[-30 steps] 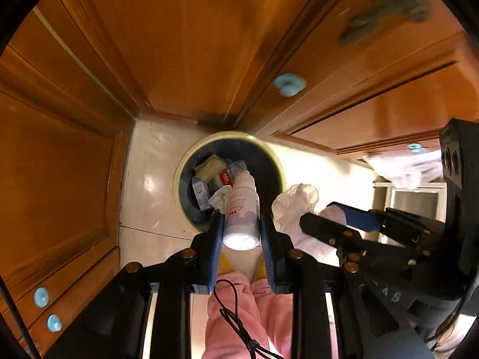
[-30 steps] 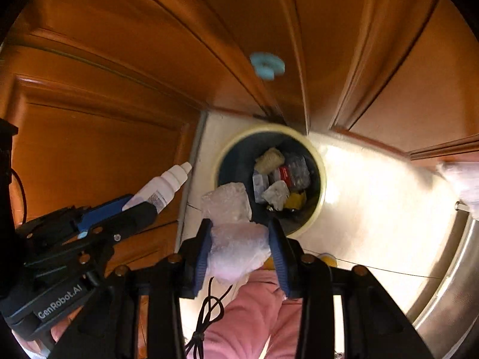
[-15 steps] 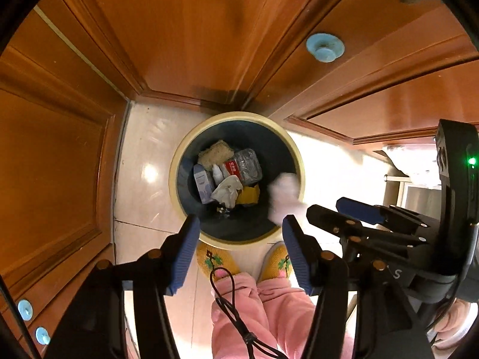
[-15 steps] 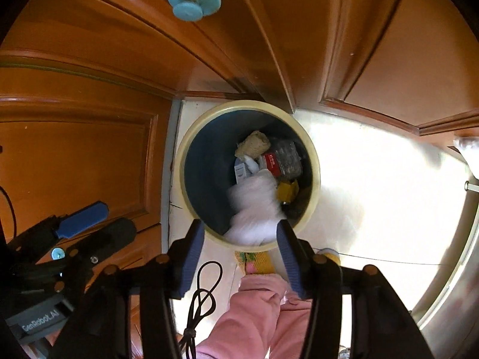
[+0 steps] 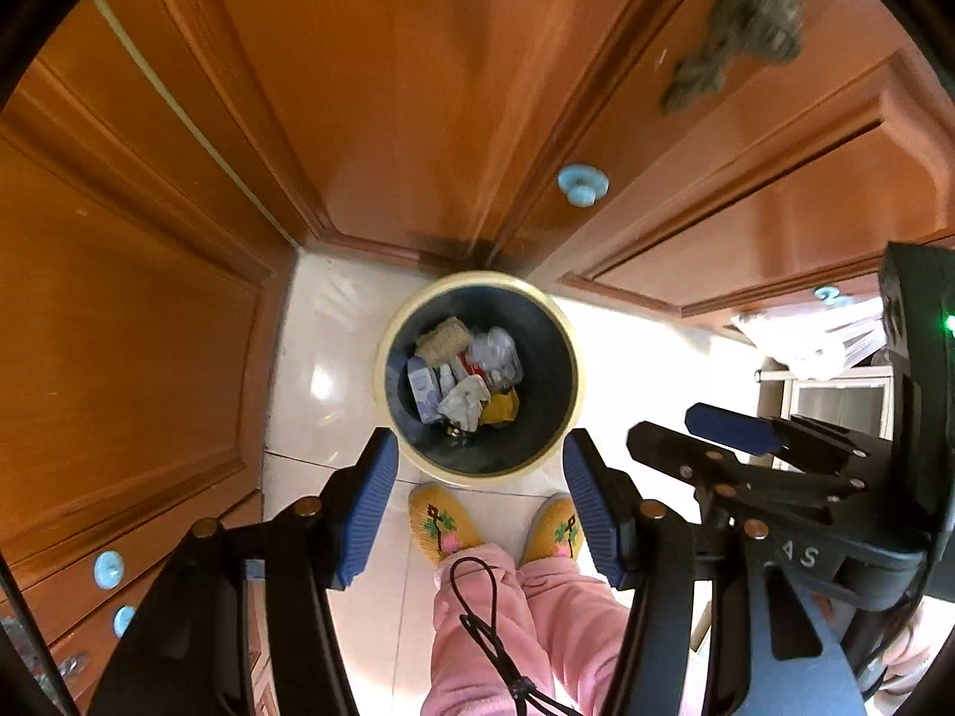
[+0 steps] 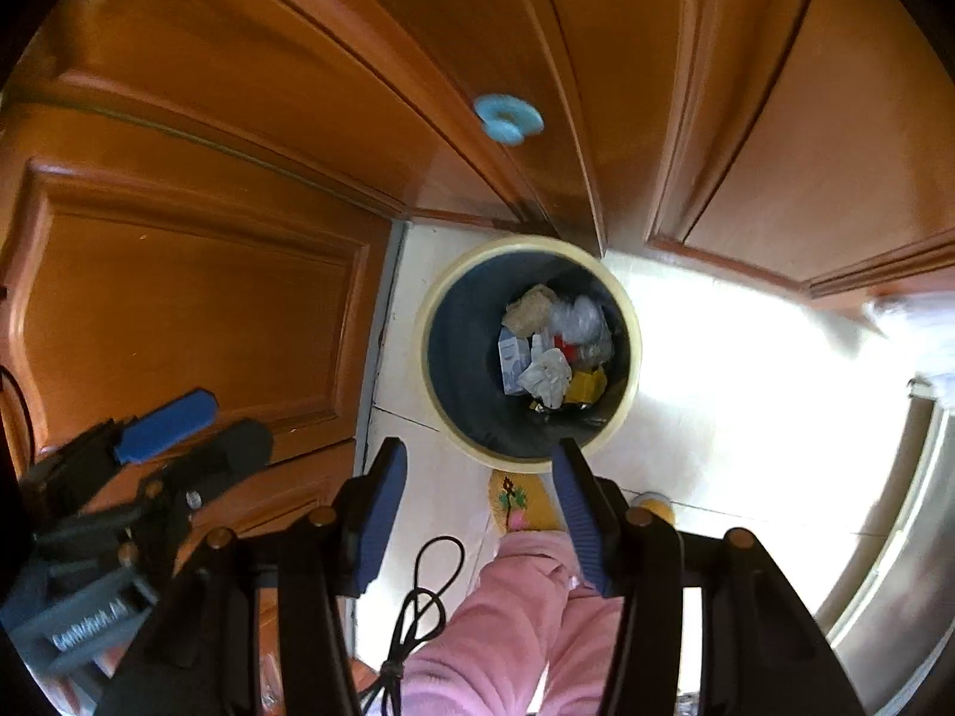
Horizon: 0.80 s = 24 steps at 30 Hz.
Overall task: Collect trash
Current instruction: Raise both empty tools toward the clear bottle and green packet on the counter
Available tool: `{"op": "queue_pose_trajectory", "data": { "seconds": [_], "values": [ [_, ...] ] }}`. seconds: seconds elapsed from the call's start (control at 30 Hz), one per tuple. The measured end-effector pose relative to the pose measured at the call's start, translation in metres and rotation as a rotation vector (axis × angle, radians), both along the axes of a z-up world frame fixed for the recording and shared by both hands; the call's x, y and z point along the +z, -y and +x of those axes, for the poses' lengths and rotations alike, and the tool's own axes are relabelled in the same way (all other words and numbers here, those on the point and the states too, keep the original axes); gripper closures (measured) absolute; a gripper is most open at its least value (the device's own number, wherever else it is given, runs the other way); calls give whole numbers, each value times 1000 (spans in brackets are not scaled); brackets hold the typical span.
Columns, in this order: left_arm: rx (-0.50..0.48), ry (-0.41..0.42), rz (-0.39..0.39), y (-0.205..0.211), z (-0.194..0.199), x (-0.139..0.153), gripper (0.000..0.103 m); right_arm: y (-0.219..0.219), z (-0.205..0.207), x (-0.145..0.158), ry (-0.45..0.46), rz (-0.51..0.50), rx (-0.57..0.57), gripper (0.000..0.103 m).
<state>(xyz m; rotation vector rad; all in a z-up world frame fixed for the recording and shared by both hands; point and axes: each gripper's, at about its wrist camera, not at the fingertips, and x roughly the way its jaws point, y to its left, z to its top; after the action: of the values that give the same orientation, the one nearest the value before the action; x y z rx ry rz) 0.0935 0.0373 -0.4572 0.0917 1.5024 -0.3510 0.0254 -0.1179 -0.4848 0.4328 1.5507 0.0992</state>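
Note:
A round bin with a cream rim (image 5: 387, 352) (image 6: 634, 322) and dark inside stands on the pale floor in the corner of the wooden cabinets. Inside lie crumpled white tissue (image 5: 464, 403) (image 6: 546, 376), a clear plastic wad (image 5: 495, 353), a small white bottle (image 5: 444, 376), a brown wad and a yellow scrap. My left gripper (image 5: 477, 450) is open and empty, high above the bin's near edge. My right gripper (image 6: 477, 459) is open and empty, also above the bin. Each gripper shows in the other's view, the right (image 5: 686, 429), the left (image 6: 197, 423).
Wooden cabinet doors with pale blue knobs (image 5: 582, 185) (image 6: 507, 116) surround the bin. The person's yellow slippers (image 5: 441, 522) and pink trousers (image 5: 525, 626) are just in front of it. A steel appliance front (image 6: 907, 537) curves at the right. A grey cloth (image 5: 740, 30) hangs upper right.
Both grippers opened. The white bottle dropped from the left and the tissue wad from the right into the bin. Both grippers have since risen away from the bin.

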Motion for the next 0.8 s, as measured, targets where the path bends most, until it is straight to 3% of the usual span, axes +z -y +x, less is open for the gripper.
{"op": "queue_pose_trajectory", "data": {
  "seconds": [0.47, 0.57, 0.67, 0.8],
  "values": [
    [13, 107, -113, -12, 8, 186, 47, -10, -1, 194, 219, -8, 79, 52],
    [2, 192, -131, -13, 14, 232, 45, -9, 9, 241, 301, -33, 79, 52],
    [-11, 311, -121, -13, 22, 281, 32, -4, 23, 288, 395, -54, 62, 52],
    [-10, 472, -108, -14, 38, 341, 28, 2, 45, 342, 515, -73, 27, 52]
  ]
}}
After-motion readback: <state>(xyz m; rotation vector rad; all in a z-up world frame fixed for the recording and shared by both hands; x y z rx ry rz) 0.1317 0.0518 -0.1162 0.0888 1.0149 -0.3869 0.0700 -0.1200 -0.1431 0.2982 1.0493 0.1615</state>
